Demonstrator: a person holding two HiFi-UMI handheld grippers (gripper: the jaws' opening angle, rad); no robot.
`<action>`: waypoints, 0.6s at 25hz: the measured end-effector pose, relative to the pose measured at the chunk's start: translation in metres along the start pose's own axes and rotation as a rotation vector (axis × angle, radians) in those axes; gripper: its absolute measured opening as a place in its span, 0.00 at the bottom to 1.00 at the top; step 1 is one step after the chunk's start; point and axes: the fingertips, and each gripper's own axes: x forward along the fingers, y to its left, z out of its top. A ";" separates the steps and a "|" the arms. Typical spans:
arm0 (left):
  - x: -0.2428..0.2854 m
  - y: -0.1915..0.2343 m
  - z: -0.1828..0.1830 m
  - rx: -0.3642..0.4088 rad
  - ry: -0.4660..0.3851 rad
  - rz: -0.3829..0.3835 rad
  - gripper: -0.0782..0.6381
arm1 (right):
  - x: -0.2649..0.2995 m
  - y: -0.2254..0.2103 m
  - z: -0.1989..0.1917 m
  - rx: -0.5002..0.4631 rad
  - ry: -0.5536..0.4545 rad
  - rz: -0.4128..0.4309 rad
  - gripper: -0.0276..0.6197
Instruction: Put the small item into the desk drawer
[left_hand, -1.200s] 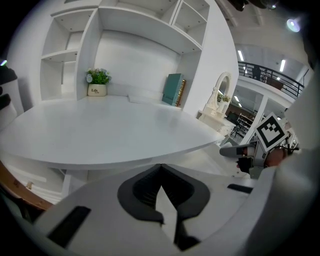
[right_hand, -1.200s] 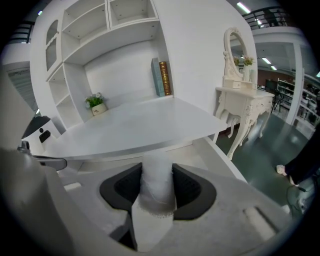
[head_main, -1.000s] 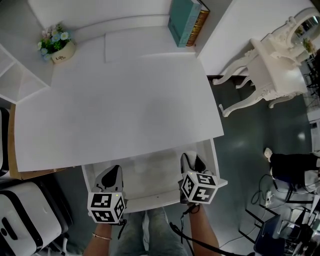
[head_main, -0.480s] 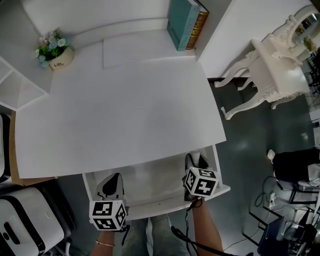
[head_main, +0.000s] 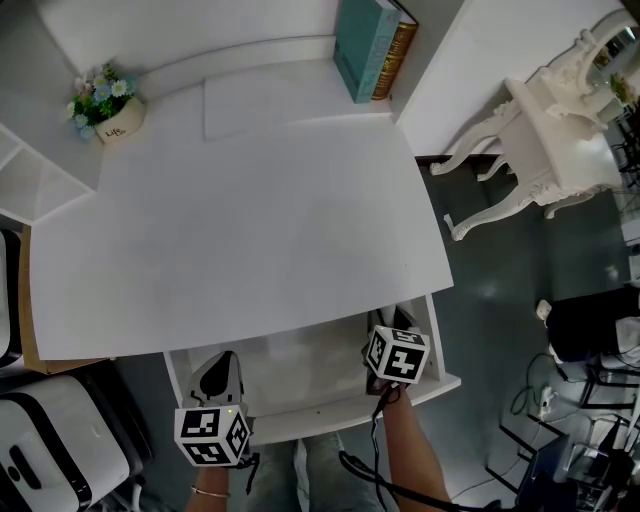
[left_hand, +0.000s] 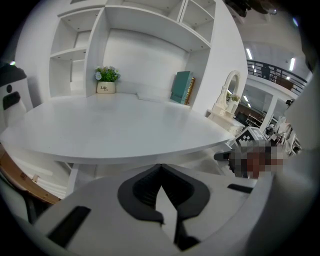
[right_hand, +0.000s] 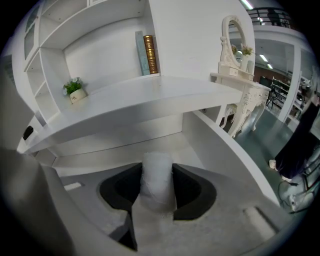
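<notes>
Flower pot (head_main: 105, 105): far left corner of the desk top, by the back wall.
Left gripper (left_hand: 160, 167): tongs clenched tip to tip with nothing between them; sits at the left end of the drawer.
Desk (head_main: 240, 230): white top, bare across the middle.
Drawer (head_main: 320, 412): pulled open under the desk's near edge.
Books (head_main: 370, 45): upright at the back right of the desk top.
Right gripper (right_hand: 157, 172): tongs grasping the small item; sits at the drawer's right end, just inside its right wall.
Small item (right_hand: 157, 187): white roll with a cloth-like surface, standing between the pads above the drawer floor.
Dressing table (head_main: 545, 140): white, ornate legs, on the floor right of the desk, apart from it.
</notes>
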 end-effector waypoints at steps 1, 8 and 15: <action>0.000 0.001 0.001 -0.003 -0.001 0.004 0.11 | 0.002 0.000 0.000 -0.001 0.002 -0.001 0.30; -0.001 0.007 0.003 -0.017 -0.002 0.025 0.11 | 0.014 0.001 -0.001 -0.010 0.020 0.002 0.30; -0.001 0.006 0.003 -0.006 0.003 0.028 0.11 | 0.018 0.003 -0.006 -0.019 0.038 0.018 0.30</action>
